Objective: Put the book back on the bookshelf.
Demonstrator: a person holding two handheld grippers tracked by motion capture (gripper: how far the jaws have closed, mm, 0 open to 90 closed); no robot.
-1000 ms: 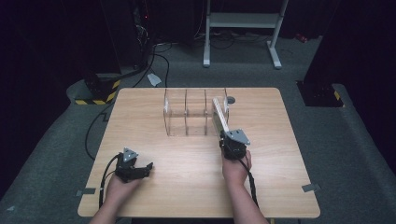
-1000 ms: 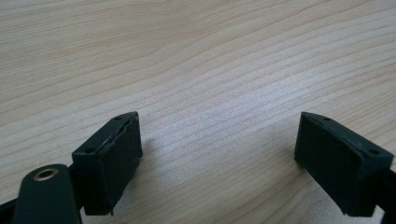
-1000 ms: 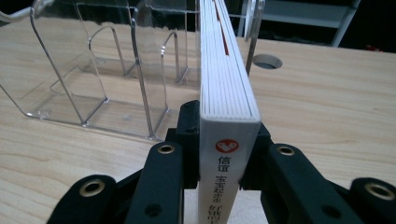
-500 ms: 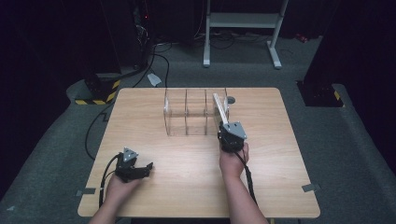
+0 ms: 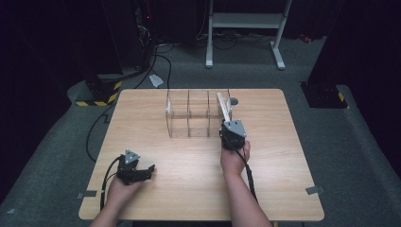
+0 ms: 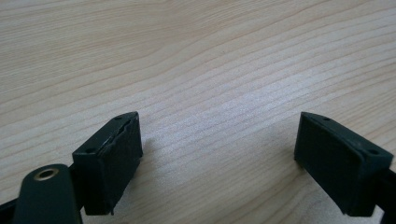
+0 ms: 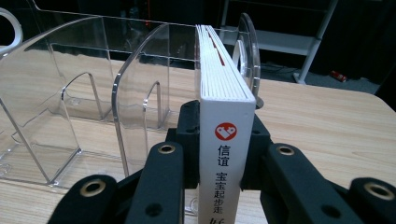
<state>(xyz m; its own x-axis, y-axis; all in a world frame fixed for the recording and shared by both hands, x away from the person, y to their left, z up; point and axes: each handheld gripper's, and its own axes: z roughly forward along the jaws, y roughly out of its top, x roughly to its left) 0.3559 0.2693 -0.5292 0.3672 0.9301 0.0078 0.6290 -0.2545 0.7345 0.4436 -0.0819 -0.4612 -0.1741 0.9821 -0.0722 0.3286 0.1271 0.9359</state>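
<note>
We keep the right claw (image 7: pixel 224 179) clenched on the white book (image 7: pixel 223 93); we slide it upright into the clear rack (image 7: pixel 135 93)'s rightmost slot, while the left claw (image 6: pixel 224 158) rests released on the worktop (image 5: pixel 189 156).

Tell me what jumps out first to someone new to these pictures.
First, the thin white book with a red logo and black characters on its spine, clamped upright in the right gripper and entering the rightmost slot of the clear acrylic divider rack at the far middle of the pale wooden table. Next, the left gripper, resting near the front left corner, jaws wide apart over bare wood.
</note>
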